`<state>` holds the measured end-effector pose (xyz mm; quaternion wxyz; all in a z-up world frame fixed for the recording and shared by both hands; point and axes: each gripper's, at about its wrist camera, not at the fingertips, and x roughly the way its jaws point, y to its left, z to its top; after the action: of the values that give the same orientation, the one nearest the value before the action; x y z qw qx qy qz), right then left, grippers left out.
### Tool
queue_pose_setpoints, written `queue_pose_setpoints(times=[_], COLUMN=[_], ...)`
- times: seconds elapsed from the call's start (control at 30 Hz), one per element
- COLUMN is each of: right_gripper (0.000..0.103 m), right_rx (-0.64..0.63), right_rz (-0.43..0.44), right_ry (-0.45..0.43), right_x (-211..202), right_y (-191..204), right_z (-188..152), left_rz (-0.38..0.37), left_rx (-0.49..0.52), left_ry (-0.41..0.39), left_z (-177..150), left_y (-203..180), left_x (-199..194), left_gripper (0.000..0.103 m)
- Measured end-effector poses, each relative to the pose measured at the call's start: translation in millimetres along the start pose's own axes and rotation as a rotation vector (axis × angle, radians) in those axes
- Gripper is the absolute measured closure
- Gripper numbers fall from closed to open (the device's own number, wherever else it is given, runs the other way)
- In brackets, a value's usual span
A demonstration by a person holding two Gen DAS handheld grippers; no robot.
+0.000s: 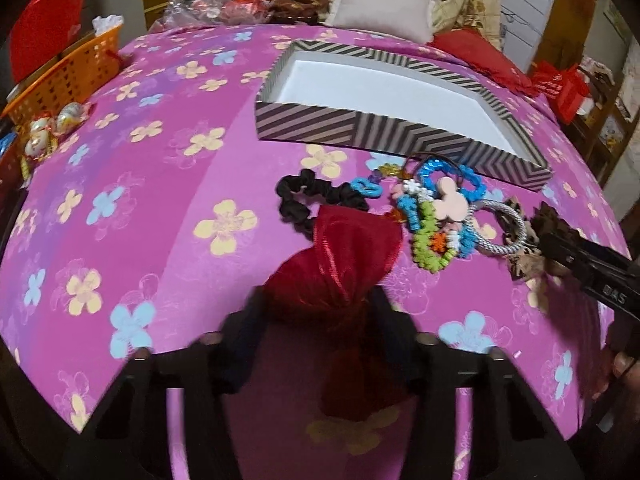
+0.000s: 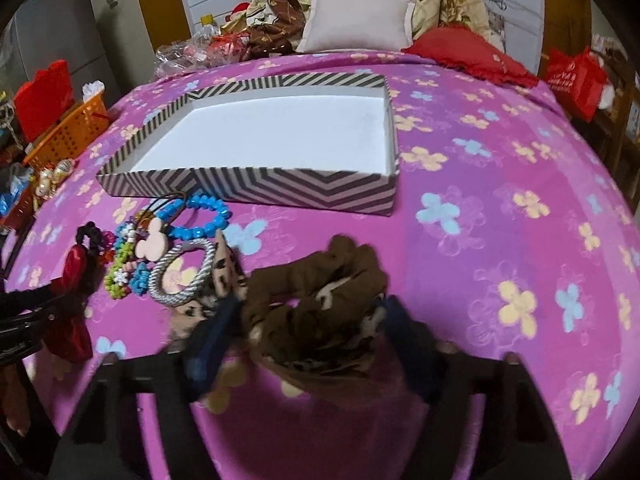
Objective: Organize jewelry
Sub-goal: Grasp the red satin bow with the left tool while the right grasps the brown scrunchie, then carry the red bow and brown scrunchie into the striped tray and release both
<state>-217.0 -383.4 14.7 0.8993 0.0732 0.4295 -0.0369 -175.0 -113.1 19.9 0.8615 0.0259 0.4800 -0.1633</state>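
Observation:
A striped box (image 1: 360, 128) with a bare white inside lies on the pink flowered bedspread; it also shows in the right wrist view (image 2: 256, 188). In front of it lies a pile of jewelry (image 1: 436, 208): blue bead bracelets (image 2: 208, 216), a green bead bracelet, a silver rope bangle (image 2: 182, 276), a pink mouse charm (image 2: 150, 244) and a black scrunchie (image 1: 298, 200). My left gripper (image 1: 320, 316) is shut on a red sheer scrunchie (image 1: 344, 260). My right gripper (image 2: 308, 324) is shut on a brown leopard-print scrunchie (image 2: 320, 296), beside the pile.
An orange basket (image 1: 68, 76) and gold-wrapped balls (image 1: 48, 132) sit at the bed's left edge. A pale pillow (image 2: 360, 20), a red cushion (image 2: 468, 52) and crumpled clutter lie behind the box. A red bag (image 2: 576, 80) stands at the right.

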Motion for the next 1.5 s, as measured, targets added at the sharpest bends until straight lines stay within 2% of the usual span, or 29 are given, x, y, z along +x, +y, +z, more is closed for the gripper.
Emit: queue_pose_setpoints(times=[0.03, 0.07, 0.13, 0.23, 0.57, 0.87, 1.1, 1.5], right_gripper=[0.043, 0.056, 0.069, 0.075, 0.082, 0.083, 0.083, 0.083], right_rx=[0.003, -0.003, -0.014, -0.048, -0.014, -0.045, -0.07, -0.088], right_rz=[0.008, 0.022, 0.048, 0.037, 0.077, 0.062, 0.048, 0.014], right_ry=[-0.004, -0.012, -0.012, -0.022, -0.124, -0.201, -0.243, -0.244], right_x=[-0.1, -1.4, -4.1, -14.9, -64.6, -85.1, -86.4, -62.3], right_y=[0.0, 1.4, 4.9, 11.9, 2.4, 7.5, 14.4, 16.1], right_z=[-0.9, -1.9, -3.3, -5.2, 9.4, 36.2, 60.1, 103.9], left_rz=[-0.018, -0.032, -0.052, -0.081, -0.099, -0.056, -0.019, 0.055], left_rx=[0.003, 0.001, -0.003, -0.014, 0.001, 0.036, 0.058, 0.068], left_ry=[0.004, 0.009, 0.019, 0.038, -0.052, -0.122, -0.148, -0.17], left_z=[-0.1, 0.0, -0.5, -0.6, 18.6, 47.9, 79.5, 132.8], left_y=[0.7, 1.8, 4.9, 10.1, 13.7, 3.7, -3.9, -7.7], left_x=[-0.5, -1.0, -2.4, -7.2, -52.4, -63.7, -58.9, -27.5], left_gripper=[0.099, 0.101, 0.103, 0.103, 0.103, 0.103, 0.103, 0.103])
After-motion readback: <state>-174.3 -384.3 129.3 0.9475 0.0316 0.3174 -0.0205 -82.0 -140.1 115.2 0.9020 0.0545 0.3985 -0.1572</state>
